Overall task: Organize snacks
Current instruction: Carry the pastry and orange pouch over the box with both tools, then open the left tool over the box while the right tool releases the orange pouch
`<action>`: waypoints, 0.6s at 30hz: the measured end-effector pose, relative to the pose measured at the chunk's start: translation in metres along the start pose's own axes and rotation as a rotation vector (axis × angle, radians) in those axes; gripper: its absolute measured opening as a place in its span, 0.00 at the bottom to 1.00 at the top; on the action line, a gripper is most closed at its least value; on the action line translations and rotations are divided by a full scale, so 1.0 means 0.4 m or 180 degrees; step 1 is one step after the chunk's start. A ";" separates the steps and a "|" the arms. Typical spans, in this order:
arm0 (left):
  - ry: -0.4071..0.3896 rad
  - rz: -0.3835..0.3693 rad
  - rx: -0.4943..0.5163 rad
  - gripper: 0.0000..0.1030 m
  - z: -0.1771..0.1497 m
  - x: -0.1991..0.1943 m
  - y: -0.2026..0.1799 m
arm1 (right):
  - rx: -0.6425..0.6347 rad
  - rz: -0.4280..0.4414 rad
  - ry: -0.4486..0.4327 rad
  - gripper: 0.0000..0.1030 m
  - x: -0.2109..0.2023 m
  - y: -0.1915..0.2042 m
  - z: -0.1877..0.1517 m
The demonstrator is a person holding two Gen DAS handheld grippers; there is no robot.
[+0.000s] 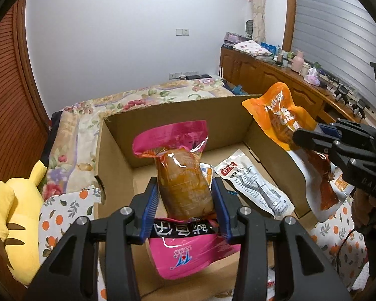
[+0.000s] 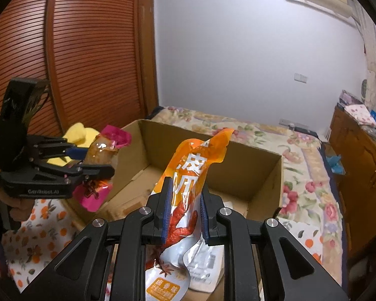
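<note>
My left gripper (image 1: 185, 195) is shut on a pink snack packet (image 1: 183, 175) with brown meat inside, held upright above the open cardboard box (image 1: 178, 115). It also shows in the right wrist view (image 2: 97, 160). My right gripper (image 2: 184, 200) is shut on an orange and white snack packet (image 2: 188, 185), held over the box's right side; it shows in the left wrist view (image 1: 285, 123). A white snack packet (image 1: 253, 183) lies flat on the box floor, with a small orange packet (image 1: 206, 171) partly hidden behind the pink one.
The box (image 2: 238, 160) rests on an orange-print cloth (image 1: 60, 210) beside a floral bed (image 1: 127, 102). A yellow plush toy (image 1: 17, 215) lies left of the box. A wooden cabinet (image 1: 275, 80) with clutter runs along the right wall.
</note>
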State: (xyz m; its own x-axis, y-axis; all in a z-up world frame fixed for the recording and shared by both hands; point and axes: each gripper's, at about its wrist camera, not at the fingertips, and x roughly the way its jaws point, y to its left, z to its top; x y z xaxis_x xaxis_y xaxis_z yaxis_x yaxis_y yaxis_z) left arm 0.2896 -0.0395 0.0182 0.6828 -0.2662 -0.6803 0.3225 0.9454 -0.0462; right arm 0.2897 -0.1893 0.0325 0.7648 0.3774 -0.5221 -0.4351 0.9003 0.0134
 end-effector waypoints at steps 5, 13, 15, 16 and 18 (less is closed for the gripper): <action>0.0044 0.0003 -0.0005 0.41 0.006 0.021 -0.002 | 0.0016 -0.0060 0.0085 0.16 0.029 -0.005 0.007; 0.0030 0.0076 0.0015 0.42 0.004 0.022 -0.001 | -0.0141 -0.0180 0.0244 0.16 0.063 0.021 -0.014; 0.0017 0.0077 0.0014 0.42 0.006 0.020 0.004 | -0.0159 -0.0193 0.0269 0.16 0.068 0.028 -0.020; 0.0016 0.0083 0.0018 0.42 0.006 0.020 0.005 | -0.0174 -0.0204 0.0286 0.16 0.071 0.032 -0.022; 0.0012 0.0092 0.0019 0.42 0.005 0.019 0.008 | -0.0179 -0.0201 0.0307 0.16 0.074 0.036 -0.028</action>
State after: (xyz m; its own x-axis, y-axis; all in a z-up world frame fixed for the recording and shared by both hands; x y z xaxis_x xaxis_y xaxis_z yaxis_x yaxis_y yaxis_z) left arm 0.2972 -0.0388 0.0143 0.6894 -0.2381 -0.6842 0.3066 0.9516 -0.0222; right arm 0.3010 -0.1675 0.0078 0.7435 0.2954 -0.6000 -0.4156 0.9070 -0.0685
